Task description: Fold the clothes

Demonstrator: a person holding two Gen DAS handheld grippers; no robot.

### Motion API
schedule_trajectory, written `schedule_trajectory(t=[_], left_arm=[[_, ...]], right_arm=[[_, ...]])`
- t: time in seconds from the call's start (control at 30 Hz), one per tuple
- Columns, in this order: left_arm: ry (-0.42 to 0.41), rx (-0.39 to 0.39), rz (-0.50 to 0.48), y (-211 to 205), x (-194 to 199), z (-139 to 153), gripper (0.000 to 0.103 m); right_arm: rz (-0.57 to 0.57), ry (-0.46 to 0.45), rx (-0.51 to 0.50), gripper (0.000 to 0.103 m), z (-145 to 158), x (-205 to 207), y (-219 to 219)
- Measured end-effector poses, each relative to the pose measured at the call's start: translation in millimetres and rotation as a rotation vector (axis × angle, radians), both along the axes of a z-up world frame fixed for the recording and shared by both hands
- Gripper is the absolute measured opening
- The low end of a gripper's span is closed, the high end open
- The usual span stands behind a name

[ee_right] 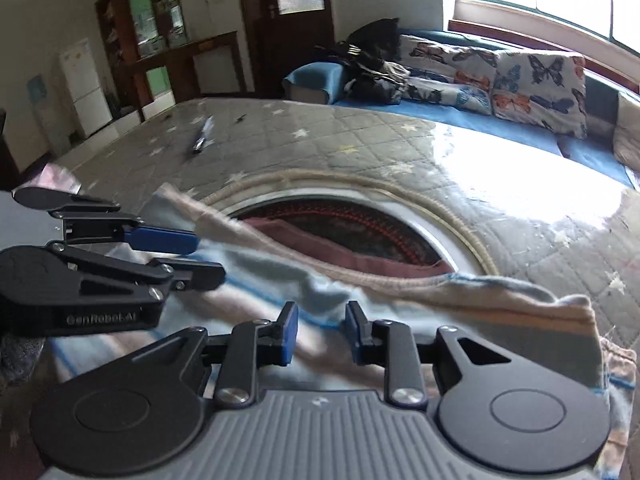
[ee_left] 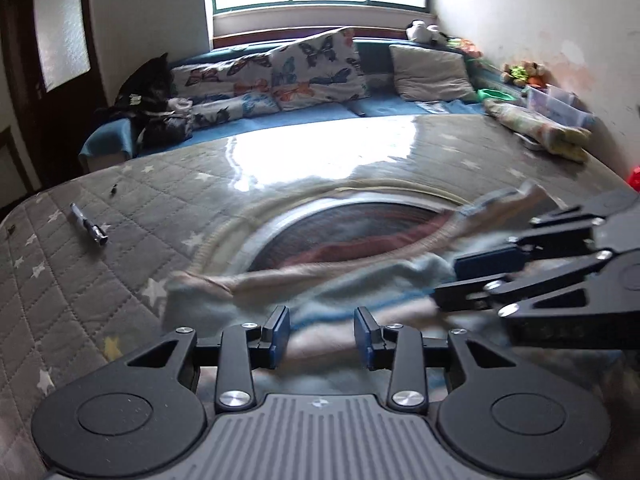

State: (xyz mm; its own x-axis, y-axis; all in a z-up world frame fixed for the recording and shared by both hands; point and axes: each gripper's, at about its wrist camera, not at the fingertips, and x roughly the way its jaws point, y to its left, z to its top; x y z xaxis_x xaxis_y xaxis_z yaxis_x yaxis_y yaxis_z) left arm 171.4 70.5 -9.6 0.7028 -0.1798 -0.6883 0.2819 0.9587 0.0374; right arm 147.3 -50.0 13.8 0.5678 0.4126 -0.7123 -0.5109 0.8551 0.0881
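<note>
A striped garment in pale blue, beige and white (ee_left: 304,284) lies on the grey star-quilted bed, seen also in the right wrist view (ee_right: 460,304). My left gripper (ee_left: 322,334) hovers over its near edge, jaws open with cloth showing between them. My right gripper (ee_right: 322,334) is likewise open over the garment. The right gripper shows in the left wrist view (ee_left: 476,276) at the right, open. The left gripper shows in the right wrist view (ee_right: 192,256) at the left, open.
A round patterned panel (ee_left: 344,232) is set in the bed under the garment. A pen (ee_left: 89,225) lies at left. A folded cloth (ee_left: 540,128) lies at far right. Butterfly pillows (ee_left: 316,68) and a dark bag (ee_left: 156,100) sit on the blue couch behind.
</note>
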Motion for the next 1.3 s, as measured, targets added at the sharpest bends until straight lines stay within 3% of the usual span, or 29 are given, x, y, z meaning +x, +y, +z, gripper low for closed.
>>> schedule_trajectory(t=[0.3, 0.57, 0.77, 0.97, 1.13, 1.3], left_arm=[[-0.015, 0.002, -0.023, -9.1, -48.8, -10.8, 0.039], [-0.020, -0.042, -0.004, 3.0, -83.7, -6.8, 0.042], [-0.017, -0.068, 0.007, 5.7, -99.5, -6.9, 0.044], [0.004, -0.097, -0.001, 4.6, -111.8, -5.8, 0.044], [0.014, -0.096, -0.017, 2.4, -123.1, -4.7, 0.047], [-0.002, -0.075, -0.001, 6.4, -118.5, 4.0, 0.047]], right_arm=[[0.102, -0.031, -0.079, 0.032, -1.4, -57.0, 18.1], [0.137, -0.040, -0.054, 0.033, 5.0, -108.6, -3.1], [0.014, -0.097, -0.043, 0.033, 14.9, -117.5, -44.6], [-0.114, -0.067, -0.061, 0.031, 11.9, -113.5, -98.2], [-0.149, -0.069, -0.080, 0.031, 10.4, -118.8, -121.8], [-0.188, -0.091, -0.032, 0.032, 17.3, -110.1, -130.3]])
